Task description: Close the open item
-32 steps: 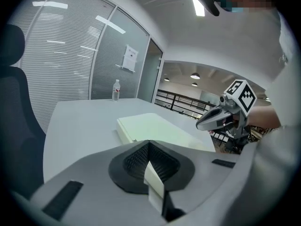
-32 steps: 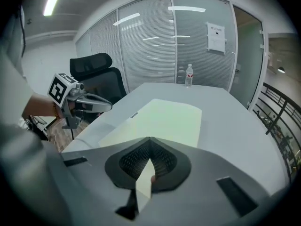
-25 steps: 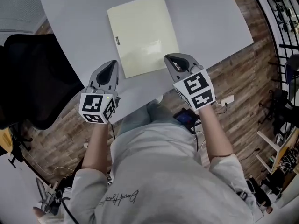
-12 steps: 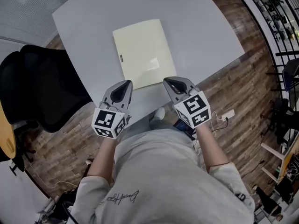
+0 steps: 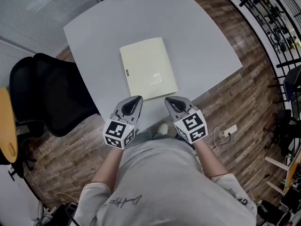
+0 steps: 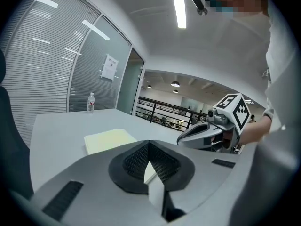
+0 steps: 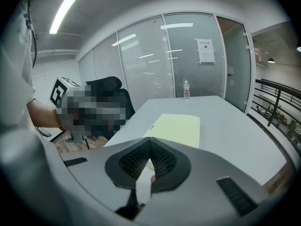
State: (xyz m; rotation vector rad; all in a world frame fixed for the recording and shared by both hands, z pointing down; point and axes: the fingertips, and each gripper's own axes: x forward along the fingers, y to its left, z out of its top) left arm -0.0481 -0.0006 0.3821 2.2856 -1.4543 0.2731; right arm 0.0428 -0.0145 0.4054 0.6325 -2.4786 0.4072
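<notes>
As the pale yellow folder [image 5: 147,68] lies shut at centre frame, closing is judged done; left gripper [image 5: 137,99] and right gripper [image 5: 168,100], jaws together and empty, need only be withdrawn.

The location is an office meeting room. Indicators:
- a large pale grey rectangular surface [image 5: 207,36]
- a black swivel office chair [image 5: 56,95]
- glass partition walls with horizontal blinds [image 7: 141,65]
- a white paper notice [image 7: 205,51] fixed to the glass
- a linear ceiling light [image 6: 178,6]
- a brown wood-plank floor [image 5: 235,102]
</notes>
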